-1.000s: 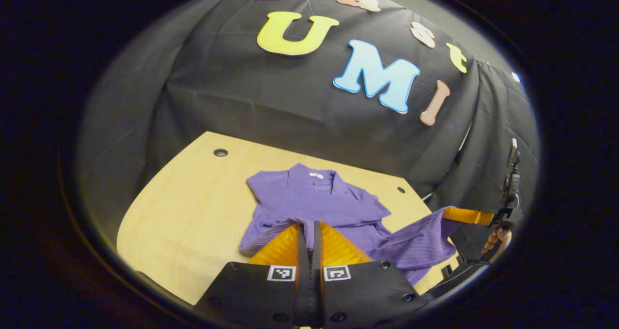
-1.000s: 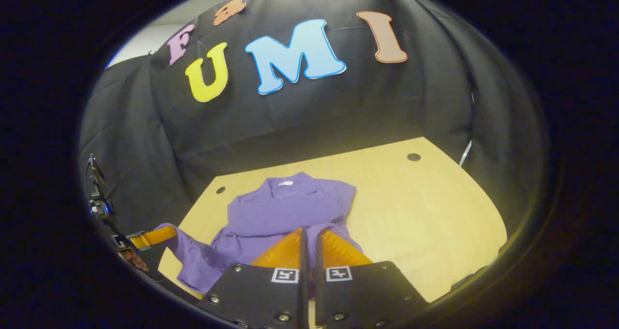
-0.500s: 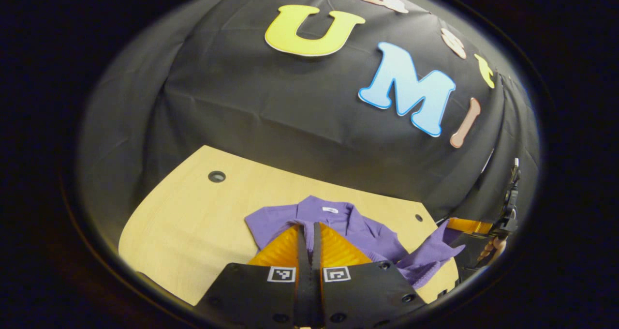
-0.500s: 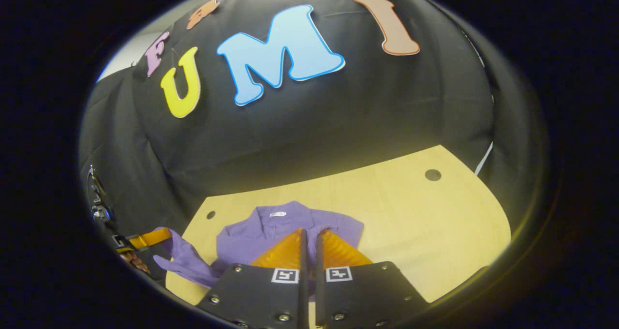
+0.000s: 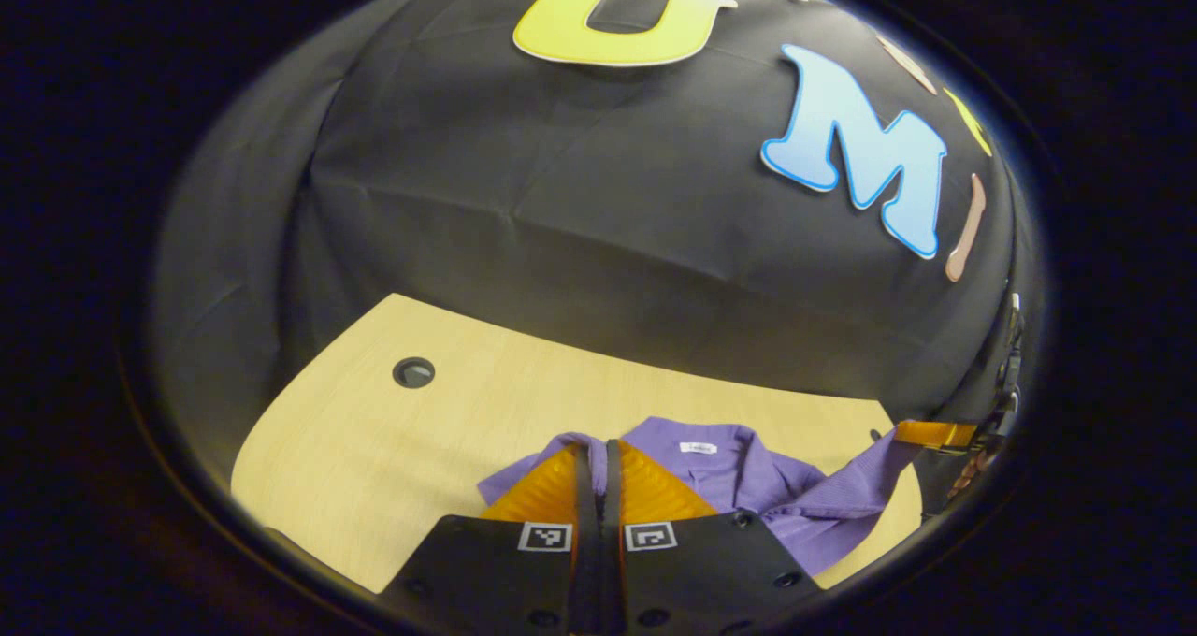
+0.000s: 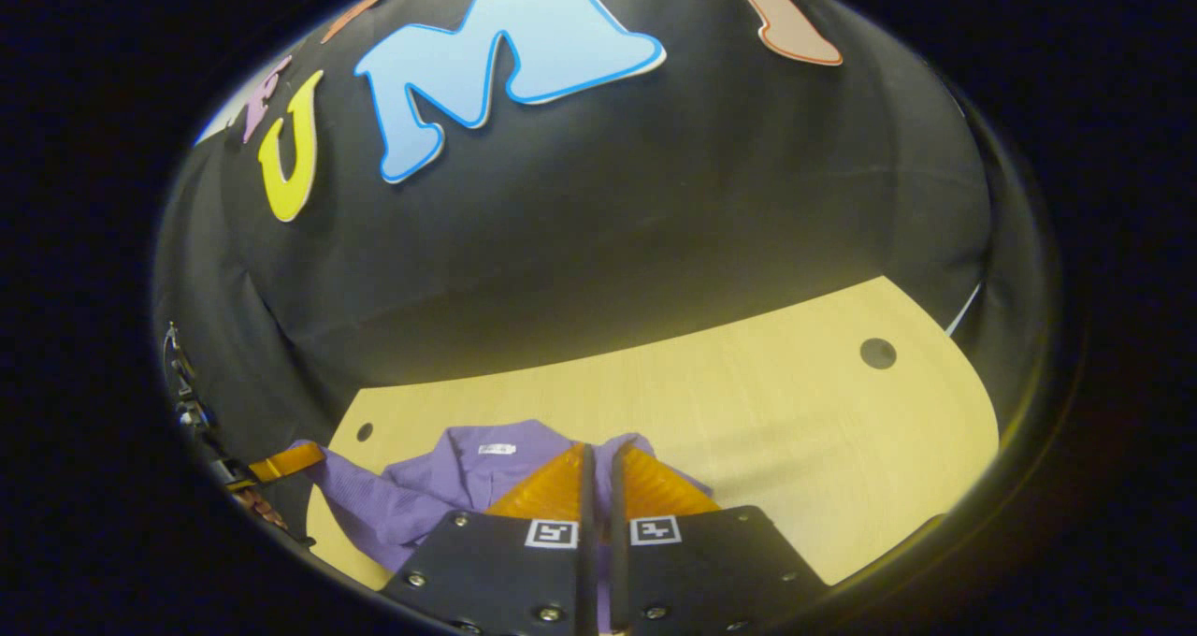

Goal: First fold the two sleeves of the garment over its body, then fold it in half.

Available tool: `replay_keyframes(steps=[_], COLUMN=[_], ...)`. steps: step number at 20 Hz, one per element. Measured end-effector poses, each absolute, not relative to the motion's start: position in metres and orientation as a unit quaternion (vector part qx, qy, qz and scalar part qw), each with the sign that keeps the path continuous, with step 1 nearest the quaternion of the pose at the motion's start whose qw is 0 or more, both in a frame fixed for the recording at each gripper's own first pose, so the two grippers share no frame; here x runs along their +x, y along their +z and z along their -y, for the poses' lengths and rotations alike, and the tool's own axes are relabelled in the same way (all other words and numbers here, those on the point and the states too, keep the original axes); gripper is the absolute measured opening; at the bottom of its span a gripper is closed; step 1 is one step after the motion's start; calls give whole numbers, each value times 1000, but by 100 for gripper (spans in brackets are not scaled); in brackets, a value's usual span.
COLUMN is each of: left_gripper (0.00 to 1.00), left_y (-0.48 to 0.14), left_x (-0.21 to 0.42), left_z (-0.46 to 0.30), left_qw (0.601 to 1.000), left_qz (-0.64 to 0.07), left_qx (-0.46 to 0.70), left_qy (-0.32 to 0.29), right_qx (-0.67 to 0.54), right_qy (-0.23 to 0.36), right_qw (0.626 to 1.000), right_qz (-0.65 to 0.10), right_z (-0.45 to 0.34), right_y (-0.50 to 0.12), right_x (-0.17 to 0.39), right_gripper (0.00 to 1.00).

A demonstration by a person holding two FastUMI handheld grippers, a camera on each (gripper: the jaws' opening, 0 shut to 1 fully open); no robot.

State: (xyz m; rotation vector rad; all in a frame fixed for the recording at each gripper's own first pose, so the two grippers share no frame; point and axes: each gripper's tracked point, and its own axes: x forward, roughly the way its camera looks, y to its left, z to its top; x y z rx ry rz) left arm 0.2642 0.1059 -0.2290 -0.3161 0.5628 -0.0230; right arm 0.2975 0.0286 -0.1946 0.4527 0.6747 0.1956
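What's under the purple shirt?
The shirt lies on a wooden table, with its collar end flat on the wood. Both grippers, left and right, pinch its near edge and hold it up. What lies under the raised part is covered.

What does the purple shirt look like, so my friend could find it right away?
Look at the light wooden table in front of the black cloth wall. At the table's near edge lies the purple shirt, with a collar and a small white tag inside the neck. It is the one soft, crumpled thing there, and both grippers pinch its cloth.
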Motion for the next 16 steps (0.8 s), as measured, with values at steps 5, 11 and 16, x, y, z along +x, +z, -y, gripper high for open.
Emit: replay_keyframes(steps=[5,11,16], left_gripper=[6,6,11], left_y=[-241,-278,-289], left_x=[305,325,326], left_z=[-116,-124,-124], left_qw=[954,955,955], left_qz=[-261,-268,-275], left_qx=[-151,-110,-87], left_qy=[17,56,71], right_qx=[212,160,126], right_qy=[90,72,73], right_qw=[915,919,921], right_qz=[-331,-352,-362], right_z=[-33,-29,-27], right_y=[-214,-258,-274], right_x=[341,356,356], right_gripper=[6,6,8])
